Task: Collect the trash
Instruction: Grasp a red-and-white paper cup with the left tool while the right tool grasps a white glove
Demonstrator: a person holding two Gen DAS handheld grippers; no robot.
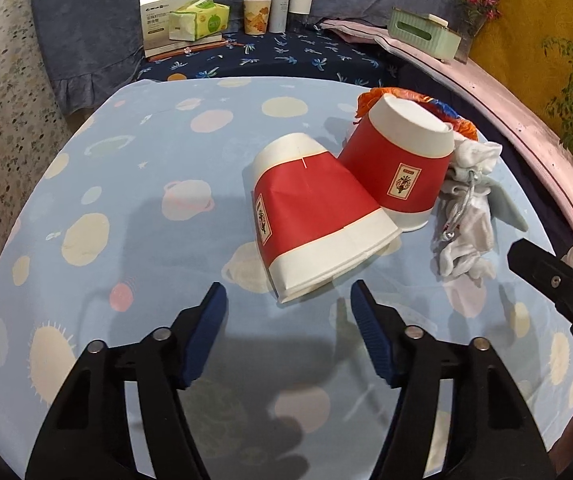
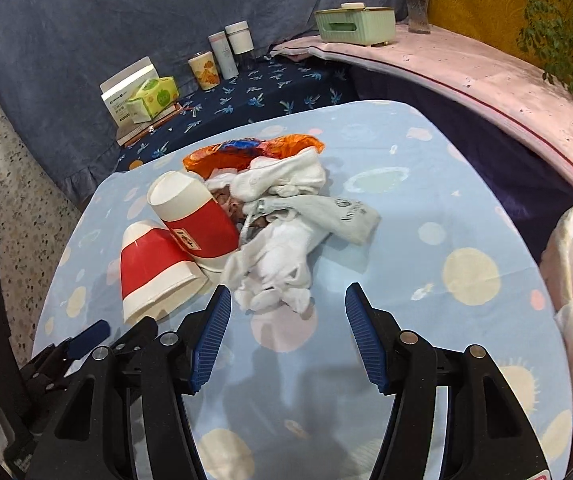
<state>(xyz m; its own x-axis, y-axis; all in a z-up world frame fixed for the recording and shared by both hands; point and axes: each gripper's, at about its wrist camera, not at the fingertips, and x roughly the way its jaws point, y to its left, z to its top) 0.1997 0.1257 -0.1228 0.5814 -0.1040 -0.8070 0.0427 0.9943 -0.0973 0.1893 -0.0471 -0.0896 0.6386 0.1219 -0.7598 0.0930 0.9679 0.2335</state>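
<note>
Left gripper [image 1: 286, 300] hangs open just short of a squashed red-and-white paper cup [image 1: 314, 224] lying on the planet-print tablecloth [image 1: 126, 200]. A second cup [image 1: 402, 160] leans against it, with crumpled white cloth [image 1: 470, 216] and an orange wrapper [image 1: 370, 96] right behind.

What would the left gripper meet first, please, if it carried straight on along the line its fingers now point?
Probably the crushed red paper cup, which lies on its side just ahead of the open left gripper, its flattened rim nearest the fingers. Depth is uncertain in the fisheye view.
</note>
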